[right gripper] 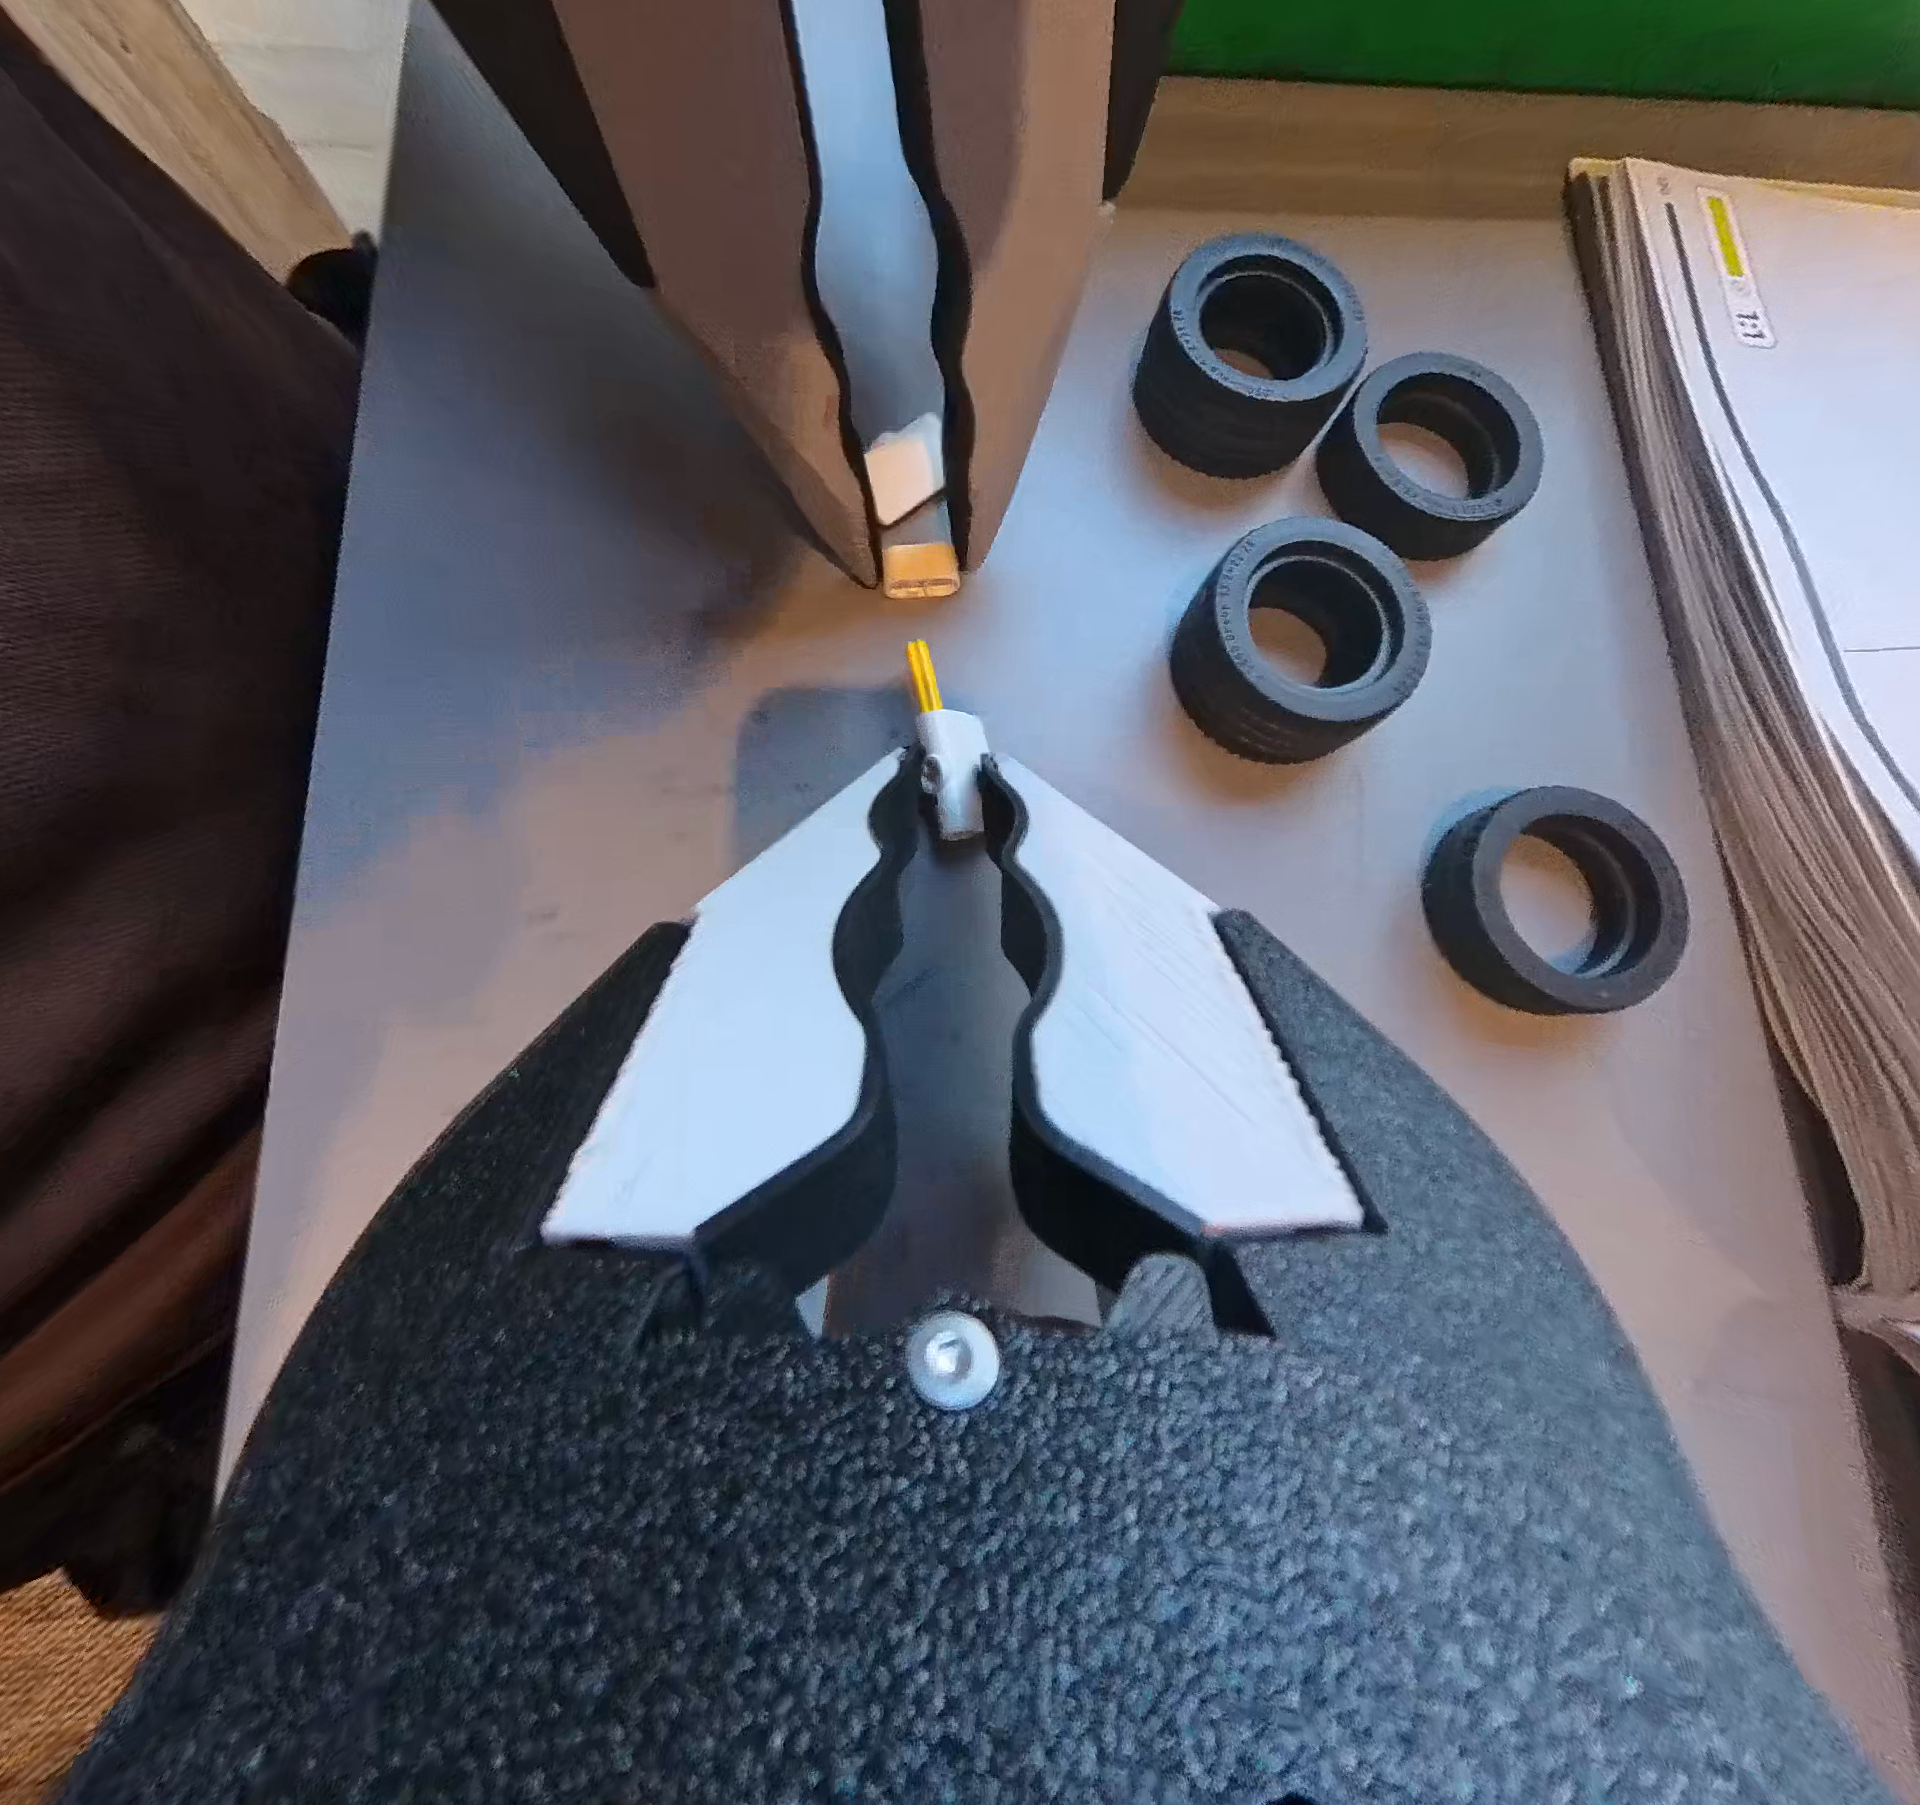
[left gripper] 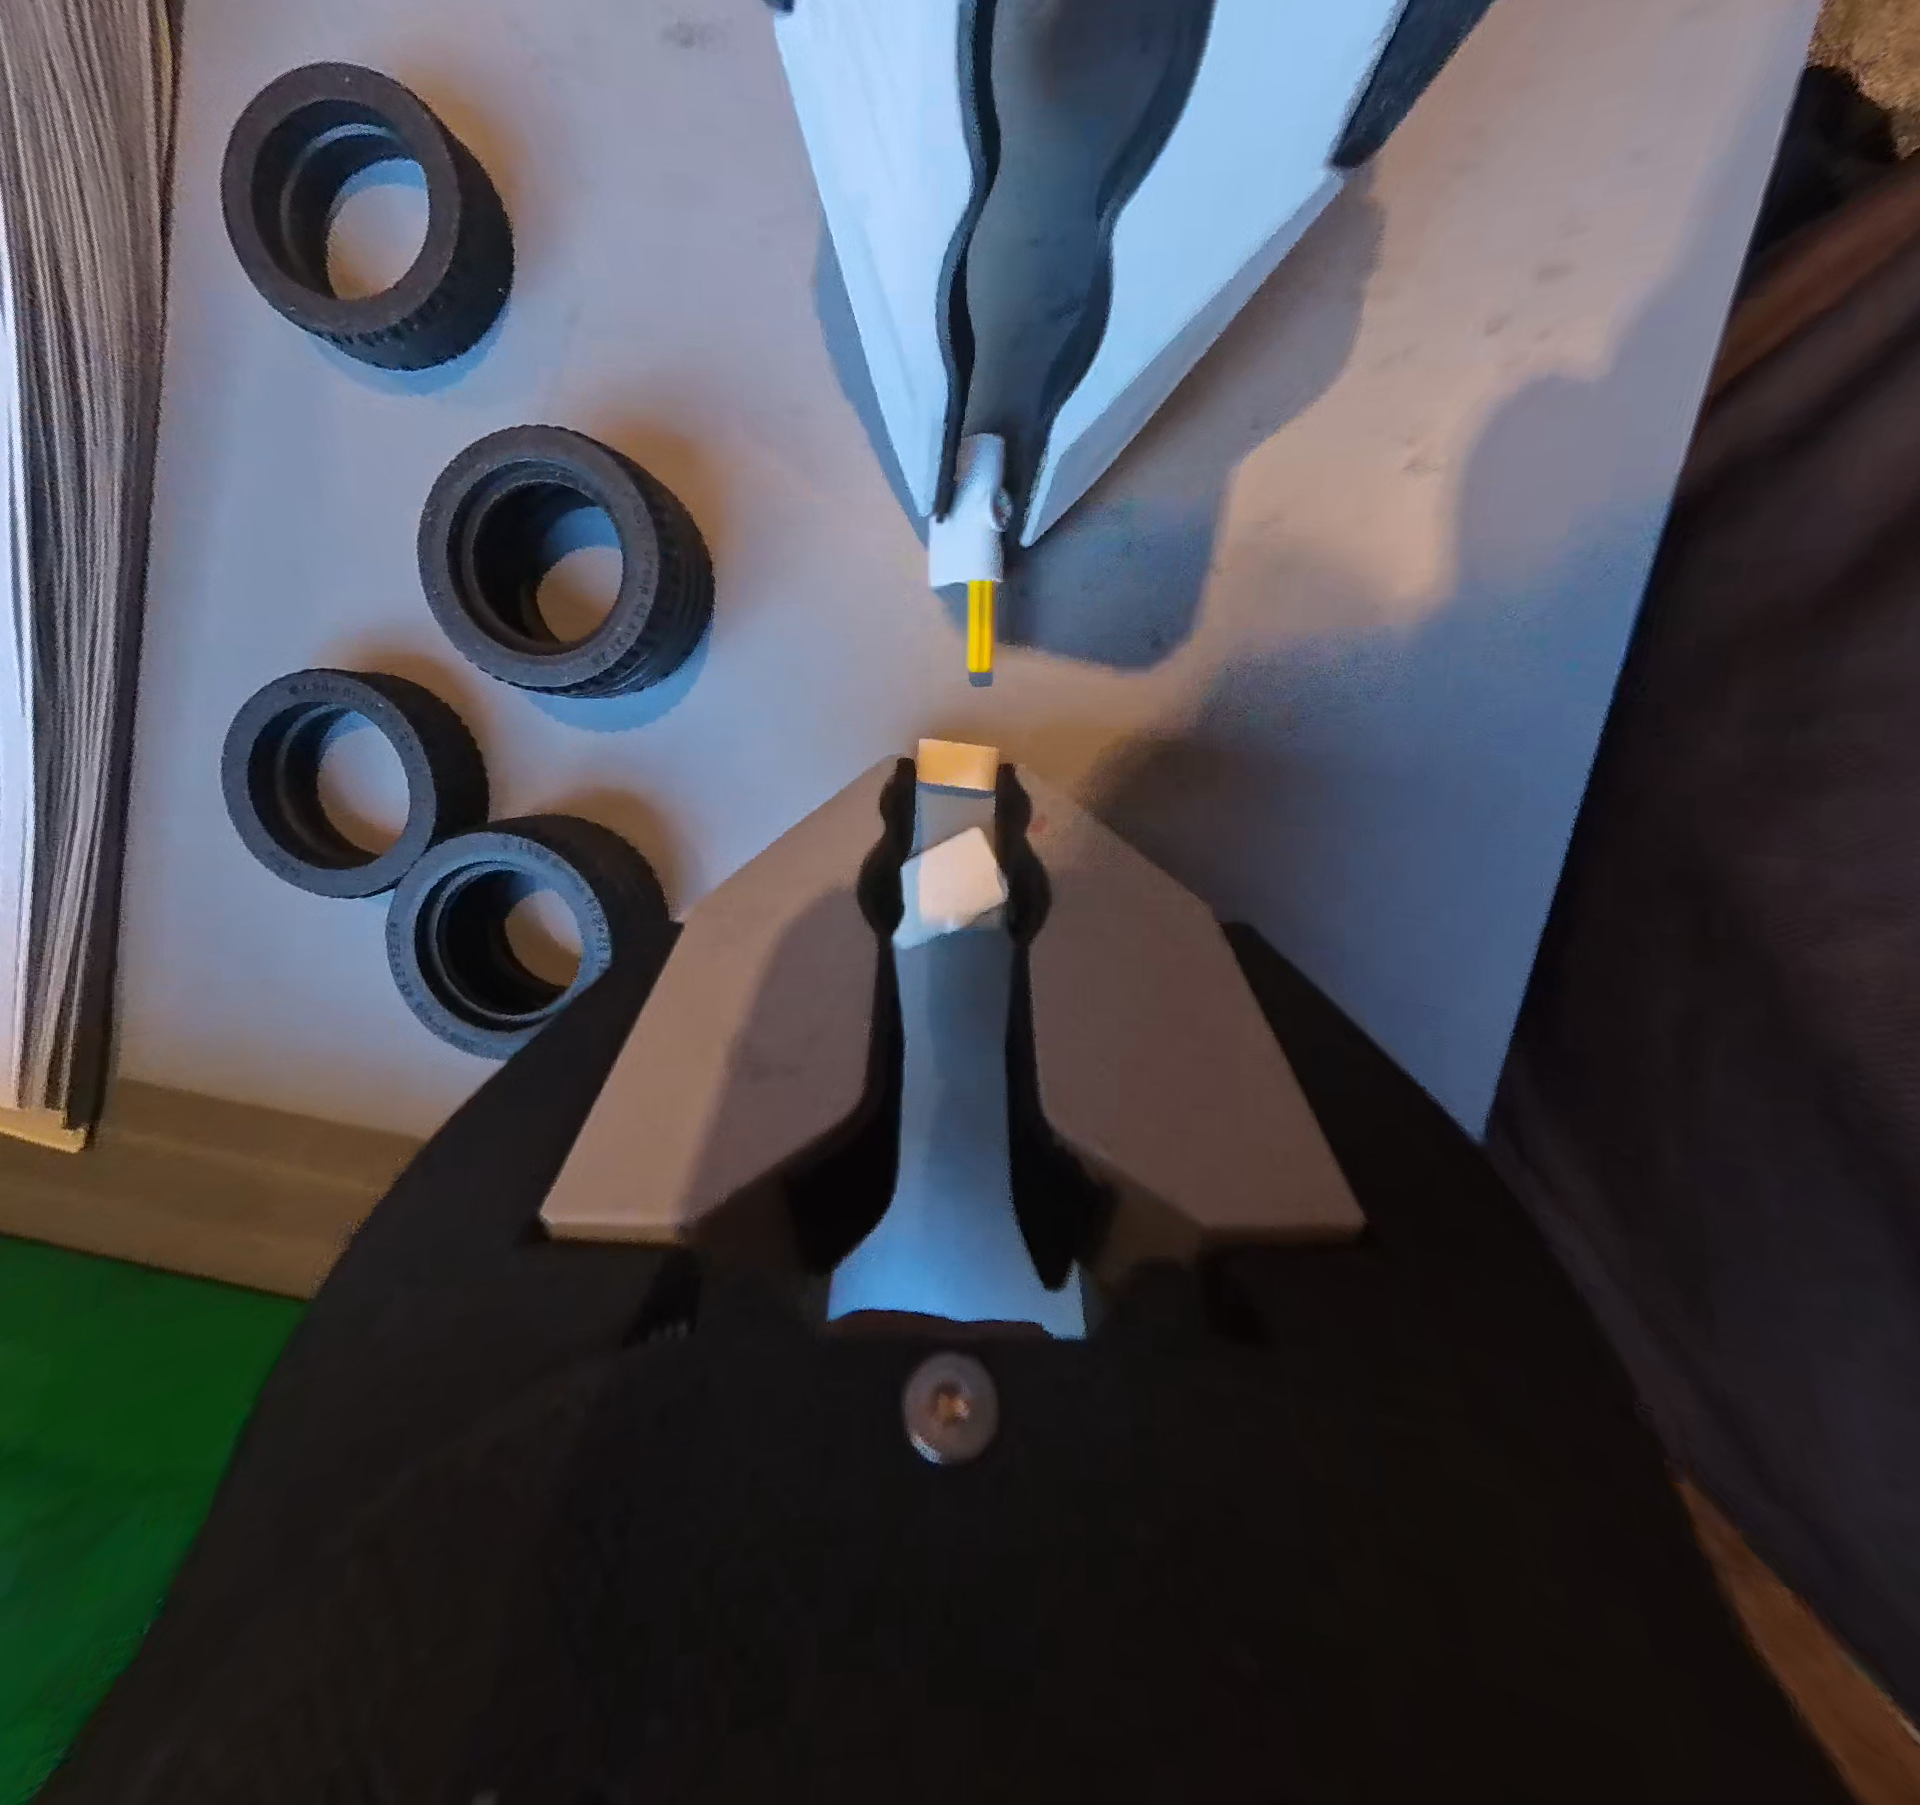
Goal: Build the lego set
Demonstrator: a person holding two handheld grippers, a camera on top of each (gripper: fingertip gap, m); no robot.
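Black housing fills the foreground of each wrist view. Ahead of it, the left hand-held gripper (left gripper: 958,768) is clamped on a tan-ended pale piece (left gripper: 957,763) at its fingertips, pointing tip to tip at the right hand-held gripper (right gripper: 948,768) — that one pinches a small grey connector (right gripper: 953,768) with a yellow axle (right gripper: 923,677) sticking out. Axle and pale piece sit close but apart, above the counter (right gripper: 540,529). Four black tyres (right gripper: 1299,628) lie beside what looks like a booklet (right gripper: 1787,529).
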